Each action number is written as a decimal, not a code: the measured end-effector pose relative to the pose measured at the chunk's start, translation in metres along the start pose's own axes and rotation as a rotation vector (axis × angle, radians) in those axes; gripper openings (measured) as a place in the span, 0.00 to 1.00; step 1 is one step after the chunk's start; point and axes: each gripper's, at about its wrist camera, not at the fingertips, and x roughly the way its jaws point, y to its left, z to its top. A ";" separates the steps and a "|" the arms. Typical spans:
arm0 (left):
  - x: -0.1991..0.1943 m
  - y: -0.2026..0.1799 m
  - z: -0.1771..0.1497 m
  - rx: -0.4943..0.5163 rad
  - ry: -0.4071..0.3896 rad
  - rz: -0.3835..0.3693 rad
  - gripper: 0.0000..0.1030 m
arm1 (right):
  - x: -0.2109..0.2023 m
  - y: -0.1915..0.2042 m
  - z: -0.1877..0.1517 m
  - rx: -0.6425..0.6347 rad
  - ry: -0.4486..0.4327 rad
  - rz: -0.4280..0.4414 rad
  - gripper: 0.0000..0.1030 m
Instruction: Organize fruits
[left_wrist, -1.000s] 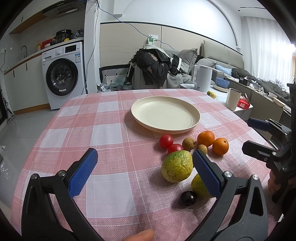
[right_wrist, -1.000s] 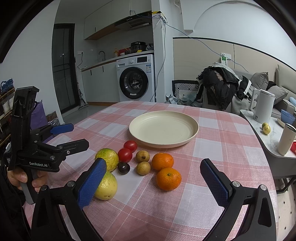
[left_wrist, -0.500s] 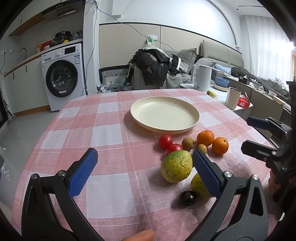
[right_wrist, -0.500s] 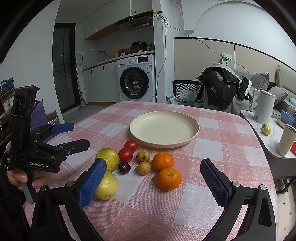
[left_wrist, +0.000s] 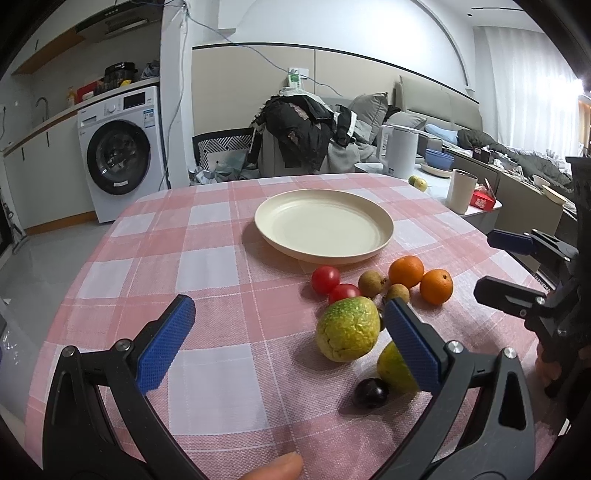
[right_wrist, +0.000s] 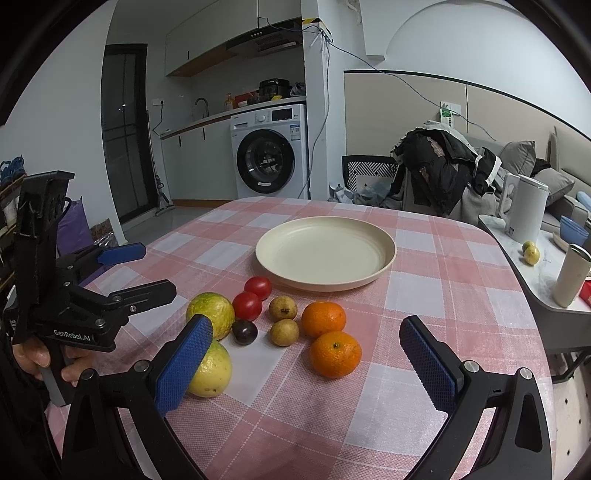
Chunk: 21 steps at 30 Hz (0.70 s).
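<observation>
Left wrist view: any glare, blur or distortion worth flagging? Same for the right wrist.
Left wrist view: strong fisheye bowing with a dark vignette, bright window curtains nearly blown out at right, the bumpy yellow-green fruit sharp with a soft shadow. Right wrist view: same barrel bend, even indoor light, round cream plate and near orange in focus, no motion blur.

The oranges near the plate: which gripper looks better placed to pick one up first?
Probably the right gripper: it is open, with the near orange between its fingers, while the left gripper faces the green fruit.
</observation>
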 end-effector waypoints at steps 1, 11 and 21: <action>0.001 0.001 0.000 -0.006 0.003 -0.003 0.99 | 0.000 0.000 0.000 0.000 0.001 -0.002 1.00; 0.005 0.002 -0.001 -0.012 0.018 0.010 0.99 | 0.004 -0.008 0.000 0.040 0.022 -0.064 1.00; 0.014 -0.002 0.000 0.017 0.063 0.017 0.99 | 0.028 -0.018 -0.002 0.074 0.184 -0.043 0.87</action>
